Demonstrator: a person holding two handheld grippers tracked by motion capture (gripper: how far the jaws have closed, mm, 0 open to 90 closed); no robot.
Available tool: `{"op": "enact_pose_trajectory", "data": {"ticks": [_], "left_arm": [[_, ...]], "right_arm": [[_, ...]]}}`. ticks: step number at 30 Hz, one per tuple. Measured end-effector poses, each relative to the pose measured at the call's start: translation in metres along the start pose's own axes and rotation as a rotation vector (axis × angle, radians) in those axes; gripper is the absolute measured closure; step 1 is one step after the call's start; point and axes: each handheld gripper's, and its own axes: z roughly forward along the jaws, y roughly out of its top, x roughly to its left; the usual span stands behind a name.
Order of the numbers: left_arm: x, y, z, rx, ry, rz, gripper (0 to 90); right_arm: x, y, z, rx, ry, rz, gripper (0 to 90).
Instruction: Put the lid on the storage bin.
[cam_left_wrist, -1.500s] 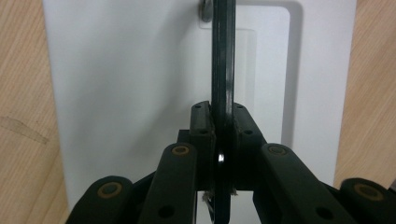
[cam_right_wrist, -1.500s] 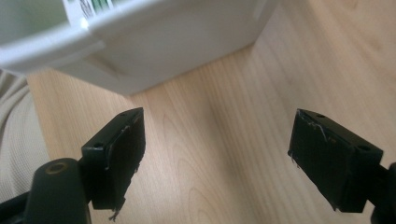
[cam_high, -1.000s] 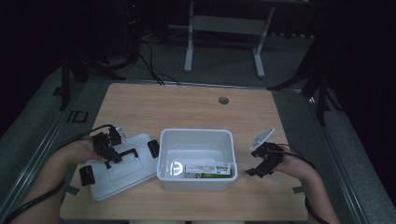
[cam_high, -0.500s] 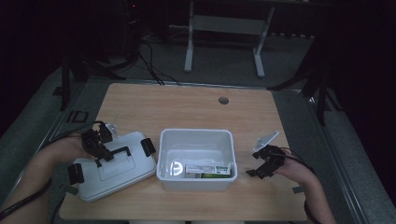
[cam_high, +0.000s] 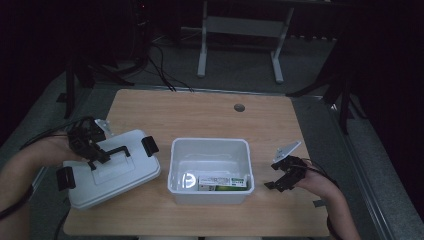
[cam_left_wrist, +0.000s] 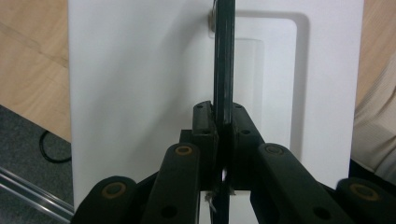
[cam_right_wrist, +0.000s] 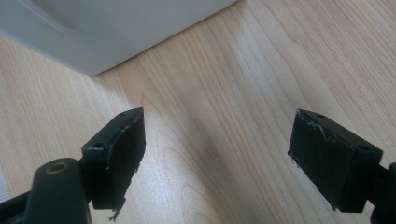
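Bin (cam_high: 210, 150) mid-table; far half free

A light wooden table (cam_high: 210, 112) with rounded corners carries the work; a small round grey grommet hole (cam_high: 239, 107) sits near its far edge, right of centre. Beyond the table, on the dark grey floor (cam_high: 240, 70), stands a pale metal frame stand (cam_high: 240, 35) with two legs. Black cables (cam_high: 160, 65) trail across the floor to its left. A dark stand leg (cam_high: 345, 95) rises at the right.

A dim room is seen. Beyond the wooden table (cam_high: 210, 112), a grey metal frame (cam_high: 240, 30) stands on grey floor (cam_high: 235, 70); black cables (cam_high: 160, 65) lie beside it.
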Motion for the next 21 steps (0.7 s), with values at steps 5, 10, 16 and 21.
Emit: {"op": "enact_pose_trajectory", "data": {"ticks": [5, 10, 16, 21], "left_arm": [[-0.004, 0.008, -0.013, -0.004, 0.016, 0.022, 83.9], [-0.011, 0.019, -0.027, -0.018, 0.025, 0.049, 83.9], [-0.022, 0.033, -0.037, -0.014, 0.037, 0.091, 83.9], [-0.032, 0.051, -0.048, -0.03, 0.039, 0.131, 83.9]], "right_arm": [[0.0, 0.001, 0.001, 0.0, -0.003, -0.001, 18.2], [0.001, 0.002, 0.0, -0.007, 0.0, 0.001, 18.2], [0.001, 0.001, 0.0, -0.01, -0.002, -0.001, 18.2], [0.003, 0.0, 0.003, -0.01, 0.007, -0.009, 18.2]]}}
